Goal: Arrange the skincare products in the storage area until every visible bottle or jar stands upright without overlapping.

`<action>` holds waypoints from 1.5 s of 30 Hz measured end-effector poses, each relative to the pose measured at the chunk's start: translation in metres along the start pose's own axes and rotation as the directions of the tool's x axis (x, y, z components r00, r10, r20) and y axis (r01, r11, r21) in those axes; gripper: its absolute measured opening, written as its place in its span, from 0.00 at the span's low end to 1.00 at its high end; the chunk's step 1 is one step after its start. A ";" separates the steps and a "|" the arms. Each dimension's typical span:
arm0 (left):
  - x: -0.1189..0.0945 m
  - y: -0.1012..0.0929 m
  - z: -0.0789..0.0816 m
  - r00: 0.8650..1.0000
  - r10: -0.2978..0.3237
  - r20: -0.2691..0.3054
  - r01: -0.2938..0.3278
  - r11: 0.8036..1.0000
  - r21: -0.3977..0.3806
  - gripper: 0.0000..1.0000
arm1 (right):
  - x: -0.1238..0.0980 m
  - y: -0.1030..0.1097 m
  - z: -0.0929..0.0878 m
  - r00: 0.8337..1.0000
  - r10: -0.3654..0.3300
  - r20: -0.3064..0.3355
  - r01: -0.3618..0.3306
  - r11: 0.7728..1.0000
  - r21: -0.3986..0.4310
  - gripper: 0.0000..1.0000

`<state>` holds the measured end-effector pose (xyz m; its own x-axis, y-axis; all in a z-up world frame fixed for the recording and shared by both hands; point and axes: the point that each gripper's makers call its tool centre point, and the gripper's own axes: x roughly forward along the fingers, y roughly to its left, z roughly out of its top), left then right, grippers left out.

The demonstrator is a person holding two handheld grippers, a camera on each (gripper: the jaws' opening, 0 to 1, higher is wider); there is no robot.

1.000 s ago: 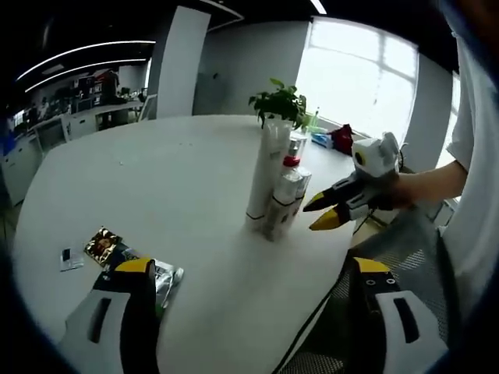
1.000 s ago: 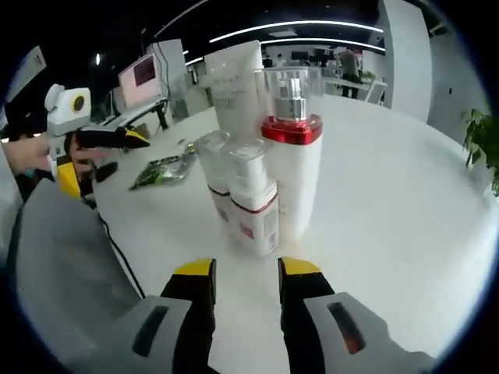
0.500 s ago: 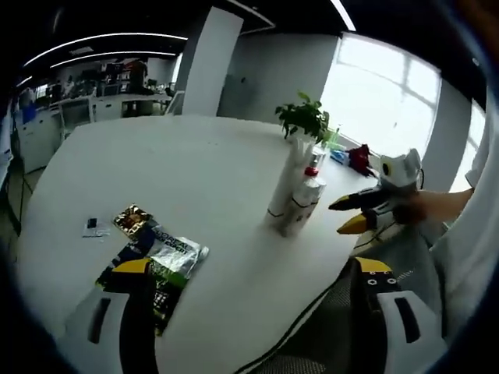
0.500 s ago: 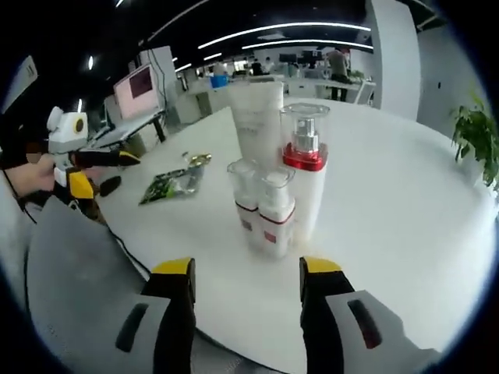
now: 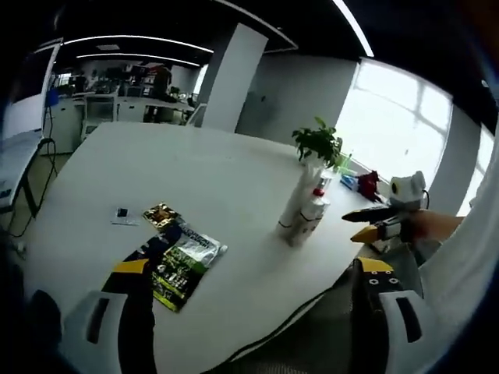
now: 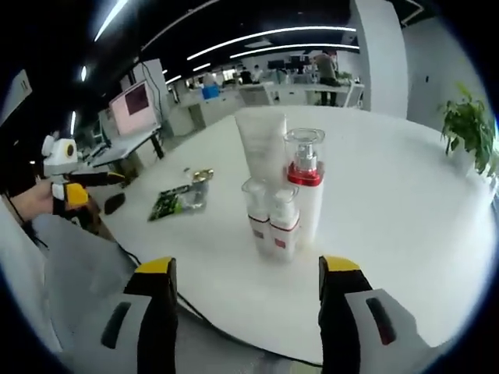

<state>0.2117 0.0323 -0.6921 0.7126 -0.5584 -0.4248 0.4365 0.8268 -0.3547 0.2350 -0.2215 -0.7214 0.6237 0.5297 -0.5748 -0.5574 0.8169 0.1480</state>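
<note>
I've pulled both grippers back from the desk [image 6: 405, 202] over the last second; the products look smaller in both views now. My right gripper [image 6: 246, 269] has spread its jaws wider and holds nothing. My left gripper [image 5: 249, 269] is wide open and empty too.

The bottles [image 6: 273, 222] stand upright in a tight cluster near the desk's near edge: two small pump bottles in front, touching or nearly so, the red-collared pump bottle [image 6: 304, 195] just behind, and the tube [image 6: 262, 148] on its cap at the back. None lies down, so I judge the arranging done or nearly so.

Well apart to the left lie foil sachets [image 6: 181, 199], out of the way. A plant [image 6: 468, 125] stands far off.
</note>
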 end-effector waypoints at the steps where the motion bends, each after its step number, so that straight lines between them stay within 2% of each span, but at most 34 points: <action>1: 0.000 0.002 -0.002 1.000 0.004 -0.003 -0.004 1.000 -0.009 0.99 | -0.001 0.002 0.000 1.000 0.002 0.005 -0.002 1.000 0.002 0.77; 3: -0.004 0.003 -0.004 1.000 0.012 -0.007 -0.012 1.000 -0.026 0.99 | -0.005 0.010 0.001 1.000 0.011 0.015 -0.011 1.000 0.012 0.80; 7: -0.006 0.004 0.001 0.999 0.034 0.017 -0.034 0.999 -0.003 0.99 | -0.008 0.018 -0.003 0.999 0.032 0.032 -0.032 0.999 0.021 0.84; 9: -0.004 0.007 -0.003 0.999 0.044 0.005 -0.044 0.999 0.008 0.99 | -0.008 0.016 -0.001 0.999 0.026 0.043 -0.026 1.000 -0.008 0.87; 11: -0.004 0.006 -0.002 0.999 0.043 0.005 -0.043 0.999 0.016 0.99 | -0.007 0.014 0.002 0.998 0.027 0.057 -0.028 0.999 0.015 0.89; 14: -0.004 0.005 0.008 0.997 0.035 0.067 -0.039 0.998 0.056 0.99 | -0.007 0.016 0.003 0.996 0.031 0.081 -0.032 0.999 0.017 0.88; 17: -0.004 0.006 0.009 0.996 0.026 0.080 -0.030 0.998 0.053 0.99 | -0.006 0.016 0.000 0.996 0.037 0.077 -0.038 0.999 0.005 0.82; 22: -0.001 0.008 0.009 0.995 0.050 0.083 -0.054 0.997 0.057 0.99 | -0.001 0.021 -0.001 0.997 0.046 0.059 -0.043 0.998 -0.052 0.88; 25: 0.000 0.010 0.007 0.996 0.054 0.075 -0.058 0.997 0.048 0.98 | 0.001 0.020 -0.005 0.998 0.052 0.031 -0.051 0.998 -0.046 0.89; 29: 0.000 0.012 0.007 0.995 0.067 0.072 -0.070 0.997 0.041 0.89 | -0.001 0.019 -0.009 0.998 0.062 0.022 -0.062 0.998 0.008 0.89; 32: 0.000 0.014 0.008 0.994 0.075 0.077 -0.078 0.996 0.038 0.81 | -0.002 0.021 -0.010 0.998 0.065 0.018 -0.065 0.998 0.019 0.88; 35: 0.000 0.020 0.011 0.989 0.114 0.093 -0.119 0.992 0.051 0.64 | -0.001 0.023 -0.012 0.997 0.072 0.001 -0.072 0.997 0.012 0.87; 37: 0.001 0.024 0.012 0.987 0.128 0.097 -0.132 0.990 0.040 0.58 | 0.000 0.023 -0.013 0.997 0.071 -0.005 -0.071 0.997 0.007 0.88; 40: 0.009 0.031 0.008 0.988 0.138 0.069 -0.141 0.989 0.043 0.58 | 0.000 0.022 -0.014 0.997 0.073 -0.005 -0.073 0.997 0.015 0.88; 41: 0.013 0.033 0.002 0.991 0.131 0.031 -0.133 0.990 0.053 0.61 | 0.000 0.021 -0.014 0.997 0.072 -0.005 -0.072 0.997 0.018 0.88; 43: 0.019 0.037 -0.001 0.991 0.137 -0.001 -0.136 0.984 0.116 0.71 | -0.001 0.021 -0.014 0.997 0.073 -0.004 -0.072 0.997 0.024 0.88; 44: 0.024 0.037 -0.005 0.990 0.135 -0.040 -0.128 0.981 0.143 0.74 | -0.001 0.021 -0.014 0.997 0.073 -0.003 -0.073 0.997 0.027 0.88; 45: 0.027 0.036 -0.005 0.988 0.143 -0.056 -0.133 0.979 0.152 0.77 | -0.001 0.021 -0.014 0.997 0.071 -0.003 -0.071 0.997 0.027 0.87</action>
<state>0.2437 0.0469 -0.7209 0.7357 -0.4372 -0.5172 0.4161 0.8944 -0.1641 0.2151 -0.2081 -0.7290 0.5809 0.5857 -0.5653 -0.5850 0.7833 0.2104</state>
